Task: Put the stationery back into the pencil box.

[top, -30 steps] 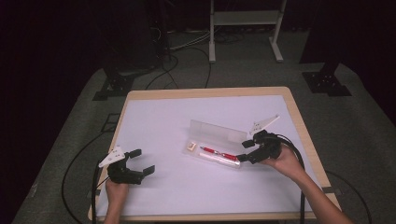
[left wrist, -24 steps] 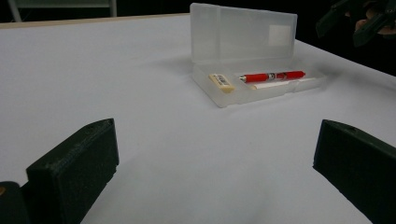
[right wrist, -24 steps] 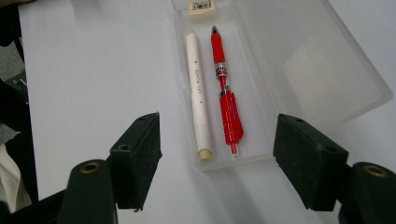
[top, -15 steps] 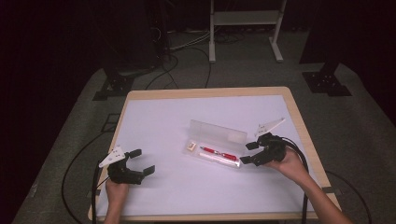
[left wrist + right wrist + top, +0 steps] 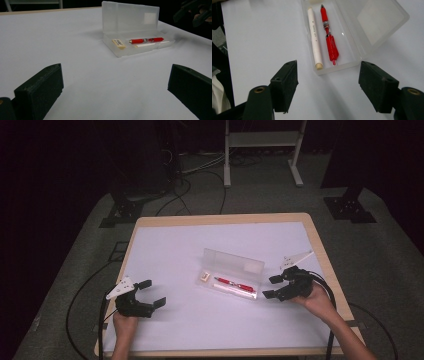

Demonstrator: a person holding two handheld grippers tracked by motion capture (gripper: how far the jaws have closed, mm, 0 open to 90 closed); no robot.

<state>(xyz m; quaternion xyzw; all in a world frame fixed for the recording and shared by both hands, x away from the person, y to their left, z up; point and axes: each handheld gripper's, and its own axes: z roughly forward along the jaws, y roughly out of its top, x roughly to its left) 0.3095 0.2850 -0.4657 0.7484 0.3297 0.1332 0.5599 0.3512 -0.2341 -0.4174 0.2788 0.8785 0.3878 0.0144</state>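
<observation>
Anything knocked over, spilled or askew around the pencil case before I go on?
Nothing stands out. The case sits open on the table, lid upright. The red pen, the white stick and the eraser all lie inside it. The right gripper is open beside its end, touching nothing.

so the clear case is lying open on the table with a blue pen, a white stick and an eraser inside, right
Not quite: the pen is red, not blue, as the right gripper view shows. The rest holds: the clear case lies open on the table, with a white stick beside the pen and an eraser at the far end.
</observation>
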